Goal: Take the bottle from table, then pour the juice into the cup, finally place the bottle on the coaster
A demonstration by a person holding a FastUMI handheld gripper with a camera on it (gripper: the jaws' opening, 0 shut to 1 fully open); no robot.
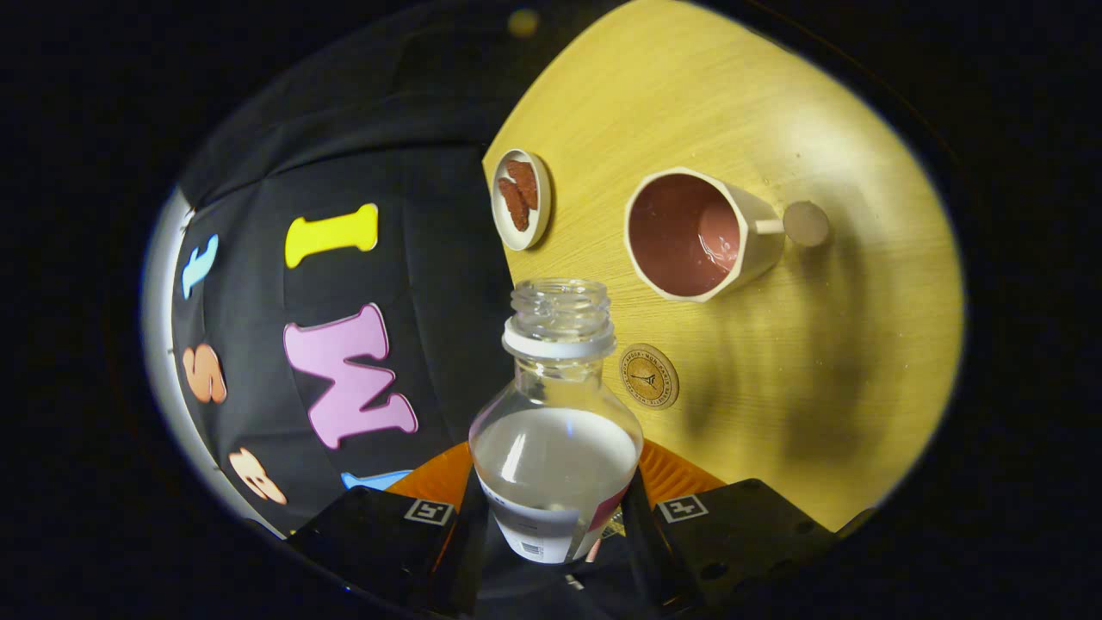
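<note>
Gripper [555, 525] clamps an uncapped bottle [555, 448] between both fingers, tilted above the table [775, 103]; beyond it, cup [697, 234], coaster [649, 376], and edge-side dish [521, 200].

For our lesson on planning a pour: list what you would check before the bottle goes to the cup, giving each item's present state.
1. Bottle held between the fingers, one on each side: ok.
2. Cap off, neck open: ok.
3. Liquid in the bottle, partly full: ok.
4. Cup upright on the table, mouth unobstructed: ok.
5. Bottle mouth over the cup: not ok; the cup lies beyond the bottle, off to one side.
6. Coaster free for the bottle: ok.
</note>
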